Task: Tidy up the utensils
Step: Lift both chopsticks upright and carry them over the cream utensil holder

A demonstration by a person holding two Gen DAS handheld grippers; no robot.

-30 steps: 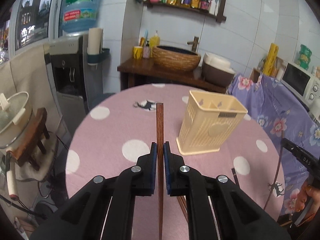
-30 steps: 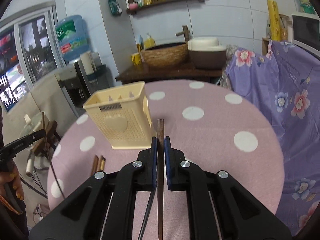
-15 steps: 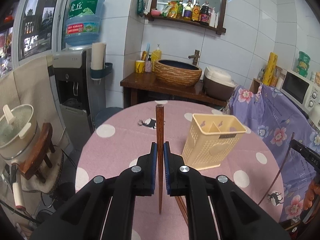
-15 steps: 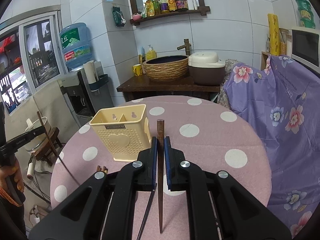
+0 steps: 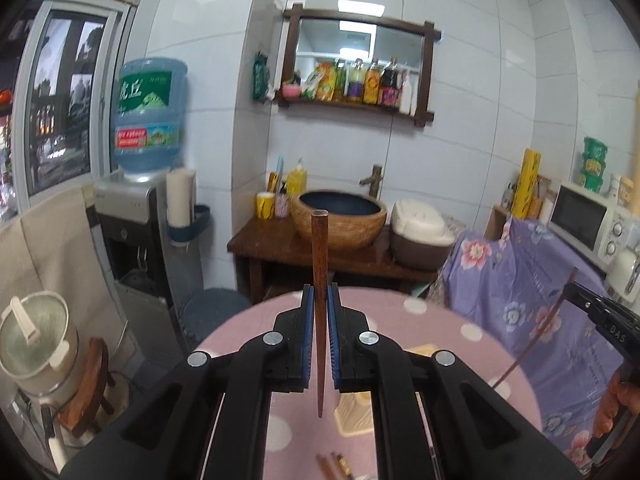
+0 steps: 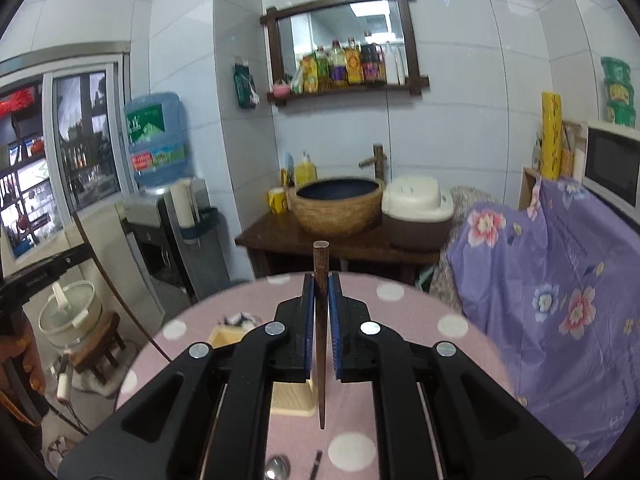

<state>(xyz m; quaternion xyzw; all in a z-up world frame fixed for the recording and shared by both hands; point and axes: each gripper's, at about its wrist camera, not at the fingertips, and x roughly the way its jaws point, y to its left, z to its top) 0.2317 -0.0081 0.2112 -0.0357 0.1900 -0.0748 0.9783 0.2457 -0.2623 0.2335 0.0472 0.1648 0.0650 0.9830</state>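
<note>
Lifting — both claws, chopsticks clamped, higher above holder.

My cream utensil holder: mostly hidden behind my left gripper | spoon: cut off by bottom edge | loose chopsticks: partly cut off, count unclear

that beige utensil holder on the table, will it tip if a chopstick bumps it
Probably fairly easily: the utensil holder looks like thin perforated plastic, so likely light. It seems taller than its base is wide, and the tablecloth looks smooth, so it may slide or tip. A gentle vertical drop seems safest.
</note>
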